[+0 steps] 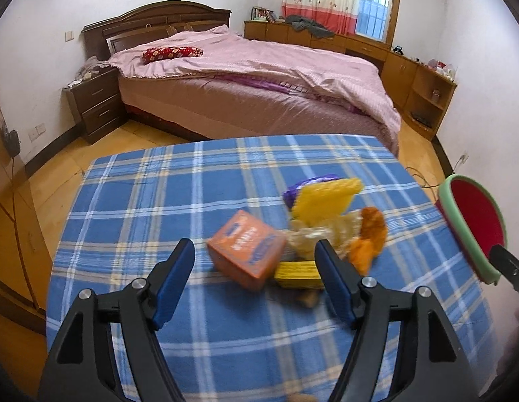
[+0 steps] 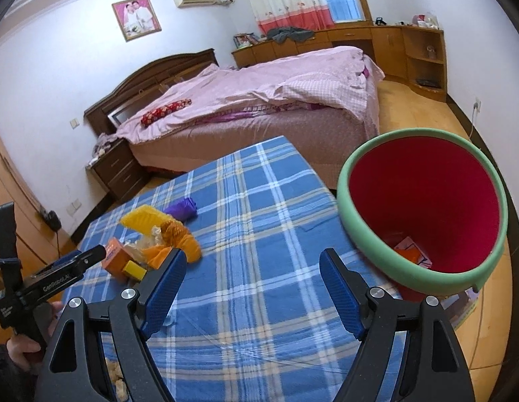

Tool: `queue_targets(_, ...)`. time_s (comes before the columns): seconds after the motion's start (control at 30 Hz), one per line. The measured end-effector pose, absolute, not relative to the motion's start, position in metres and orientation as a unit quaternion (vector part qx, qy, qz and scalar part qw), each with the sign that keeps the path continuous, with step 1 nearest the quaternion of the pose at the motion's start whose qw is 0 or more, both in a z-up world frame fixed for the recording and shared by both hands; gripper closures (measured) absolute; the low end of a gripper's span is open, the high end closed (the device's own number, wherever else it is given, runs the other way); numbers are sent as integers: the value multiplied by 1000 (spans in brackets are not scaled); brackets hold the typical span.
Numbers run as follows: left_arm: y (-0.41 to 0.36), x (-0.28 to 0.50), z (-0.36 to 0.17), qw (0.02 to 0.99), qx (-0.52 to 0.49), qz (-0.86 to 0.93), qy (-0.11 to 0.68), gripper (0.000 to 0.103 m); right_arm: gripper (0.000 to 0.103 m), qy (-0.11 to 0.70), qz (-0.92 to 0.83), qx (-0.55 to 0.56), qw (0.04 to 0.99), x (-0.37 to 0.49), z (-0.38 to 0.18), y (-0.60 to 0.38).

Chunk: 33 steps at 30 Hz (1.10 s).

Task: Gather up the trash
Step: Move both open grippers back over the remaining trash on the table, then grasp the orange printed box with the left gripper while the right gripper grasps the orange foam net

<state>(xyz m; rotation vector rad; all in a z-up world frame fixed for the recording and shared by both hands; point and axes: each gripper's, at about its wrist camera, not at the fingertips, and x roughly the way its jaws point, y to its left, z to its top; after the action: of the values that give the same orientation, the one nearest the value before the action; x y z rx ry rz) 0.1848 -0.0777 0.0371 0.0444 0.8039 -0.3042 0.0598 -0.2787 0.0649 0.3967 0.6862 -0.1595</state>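
Note:
A pile of trash lies on the blue plaid table [image 1: 165, 201]: an orange box [image 1: 247, 249], a yellow wrapper [image 1: 326, 201], a purple wrapper [image 1: 296, 189], crumpled clear plastic [image 1: 313, 238], an orange peel-like piece [image 1: 368, 238] and a small yellow box [image 1: 298, 274]. My left gripper [image 1: 254, 251] is open just in front of the orange box. My right gripper [image 2: 252, 261] is open and empty over the table [image 2: 259, 201]. The red bin with a green rim [image 2: 423, 201] stands off the table's right edge, with some trash [image 2: 412, 253] inside. The pile [image 2: 159, 234] and the left gripper's fingertip [image 2: 95, 254] show at left.
A bed with a pink cover [image 1: 259, 77] stands behind the table, with a dark nightstand [image 1: 95, 104] to its left and wooden cabinets [image 1: 410, 73] along the far wall. The bin's rim [image 1: 460, 231] shows at the right. Small crumbs [image 2: 115, 373] lie near the table's front edge.

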Motion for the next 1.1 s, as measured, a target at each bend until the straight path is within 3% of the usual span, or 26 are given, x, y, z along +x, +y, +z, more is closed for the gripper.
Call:
queue_targets(0.63, -51, 220, -9, 888, -59, -160, 426, 30, 21, 361, -53, 164, 916, 118, 50, -238)
queue_targets(0.73, -44, 221, -9, 890, -70, -156, 422, 40, 21, 366, -45, 162, 915, 128, 46, -230)
queue_targets(1.1, -32, 220, -8, 903, -63, -124, 407, 41, 21, 400, -21, 159, 902, 162, 19, -207)
